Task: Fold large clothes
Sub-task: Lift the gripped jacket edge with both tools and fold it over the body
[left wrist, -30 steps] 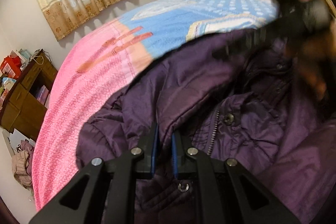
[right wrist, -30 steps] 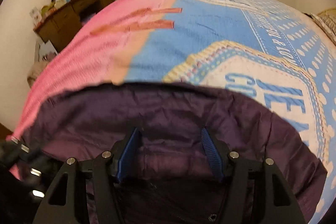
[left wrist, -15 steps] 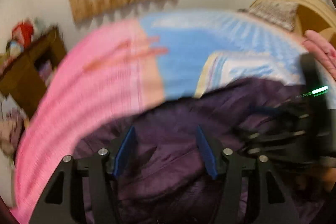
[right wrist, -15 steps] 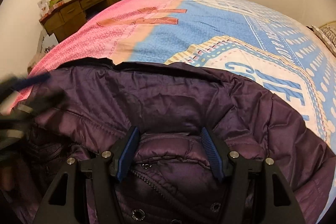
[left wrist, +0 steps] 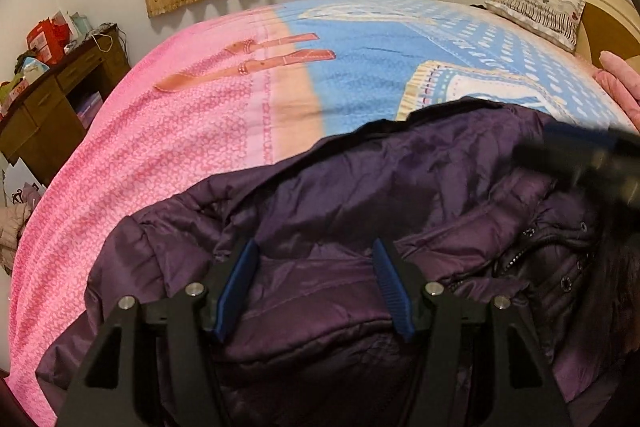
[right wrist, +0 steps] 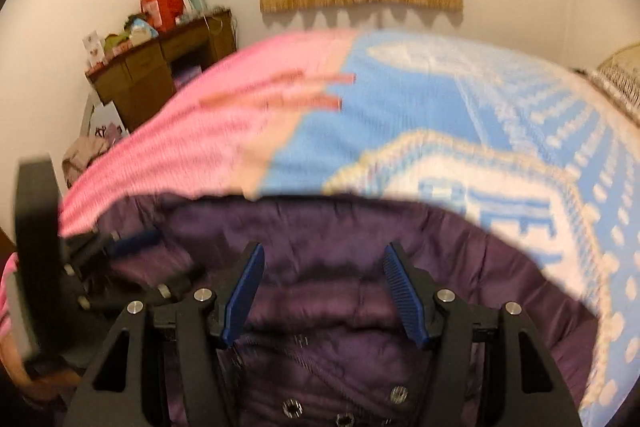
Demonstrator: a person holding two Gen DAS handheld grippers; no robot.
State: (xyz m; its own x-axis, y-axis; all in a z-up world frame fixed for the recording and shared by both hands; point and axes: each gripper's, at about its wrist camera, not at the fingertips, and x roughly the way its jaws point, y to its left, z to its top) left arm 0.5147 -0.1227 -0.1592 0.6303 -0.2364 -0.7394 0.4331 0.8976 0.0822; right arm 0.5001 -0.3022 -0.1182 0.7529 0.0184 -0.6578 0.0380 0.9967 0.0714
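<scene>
The purple padded jacket [left wrist: 360, 195] lies across the bed [left wrist: 200, 131], directly under both sets of fingers; left gripper [left wrist: 314, 287] and right gripper [right wrist: 324, 297] gape wide, holding nothing, equally near.

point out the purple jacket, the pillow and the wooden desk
purple jacket [left wrist: 360, 183]: left wrist view, on the smooth folded-over panel.
pillow [left wrist: 540, 11]: left wrist view, on its striped face.
wooden desk [right wrist: 156, 75]: right wrist view, on its drawer front.
</scene>
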